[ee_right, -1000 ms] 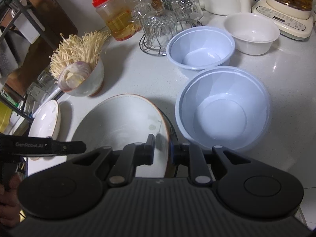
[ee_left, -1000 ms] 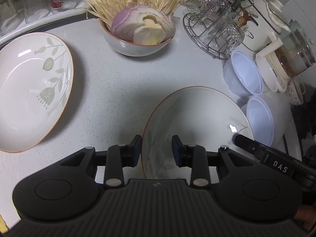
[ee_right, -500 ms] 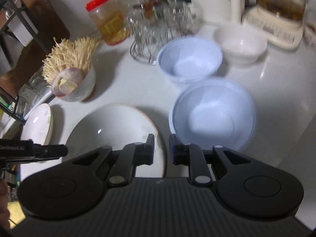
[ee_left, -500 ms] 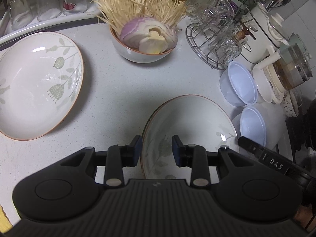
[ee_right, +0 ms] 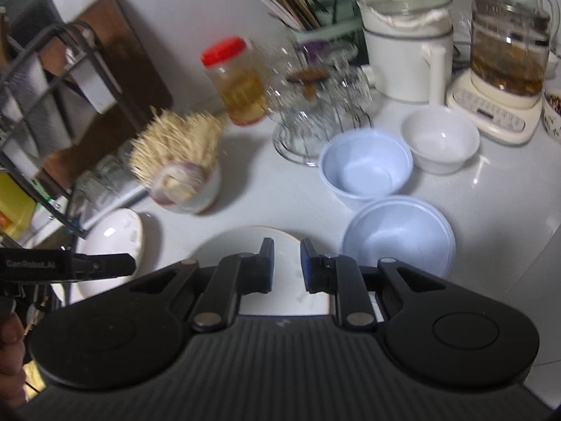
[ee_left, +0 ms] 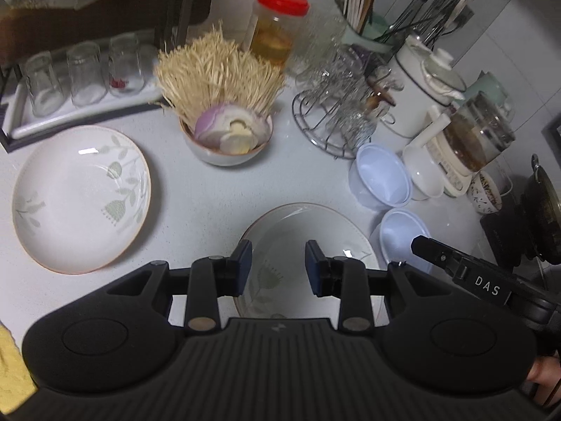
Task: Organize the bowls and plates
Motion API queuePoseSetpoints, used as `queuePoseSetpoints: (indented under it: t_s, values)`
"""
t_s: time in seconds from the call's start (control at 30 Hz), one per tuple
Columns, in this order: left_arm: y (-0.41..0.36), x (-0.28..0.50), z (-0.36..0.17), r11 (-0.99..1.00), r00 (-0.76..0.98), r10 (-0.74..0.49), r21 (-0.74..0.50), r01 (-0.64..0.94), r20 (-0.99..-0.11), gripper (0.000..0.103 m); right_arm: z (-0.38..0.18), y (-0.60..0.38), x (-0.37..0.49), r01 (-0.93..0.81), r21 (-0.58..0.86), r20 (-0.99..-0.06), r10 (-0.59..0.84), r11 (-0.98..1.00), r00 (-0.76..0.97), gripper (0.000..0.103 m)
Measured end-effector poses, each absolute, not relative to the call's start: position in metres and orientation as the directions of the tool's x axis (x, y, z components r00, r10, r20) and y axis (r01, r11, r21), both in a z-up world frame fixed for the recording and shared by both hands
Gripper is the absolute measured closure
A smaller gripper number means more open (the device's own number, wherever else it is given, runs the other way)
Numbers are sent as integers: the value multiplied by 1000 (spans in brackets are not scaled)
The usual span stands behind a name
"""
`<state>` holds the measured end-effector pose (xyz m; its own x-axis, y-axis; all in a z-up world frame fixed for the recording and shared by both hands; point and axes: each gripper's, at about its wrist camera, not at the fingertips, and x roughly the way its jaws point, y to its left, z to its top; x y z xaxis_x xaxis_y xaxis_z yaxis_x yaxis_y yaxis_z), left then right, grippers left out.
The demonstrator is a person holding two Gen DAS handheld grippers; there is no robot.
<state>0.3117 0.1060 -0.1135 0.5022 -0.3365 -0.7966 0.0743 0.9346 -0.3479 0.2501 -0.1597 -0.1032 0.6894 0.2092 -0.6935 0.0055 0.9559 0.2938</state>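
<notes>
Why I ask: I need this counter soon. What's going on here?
A person is tidying dishes with a gripper in each hand. The left gripper and the right gripper both hover over a plate on the counter, fingers apart and holding nothing. A second plate lies to its left. Two blue bowls and a white bowl sit separately to the right, not yet stacked.

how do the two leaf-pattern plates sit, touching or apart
Apart. The left wrist view shows a wide strip of bare counter between the left plate and the near plate.
</notes>
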Motion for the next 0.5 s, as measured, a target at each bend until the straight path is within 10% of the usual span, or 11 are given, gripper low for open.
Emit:
queuePoseSetpoints:
  t_s: [0.5]
  values:
    - [140, 240, -61, 943, 602, -308, -319, 92, -736, 66, -47, -127, 200, -87, 277, -590, 240, 957, 771, 83]
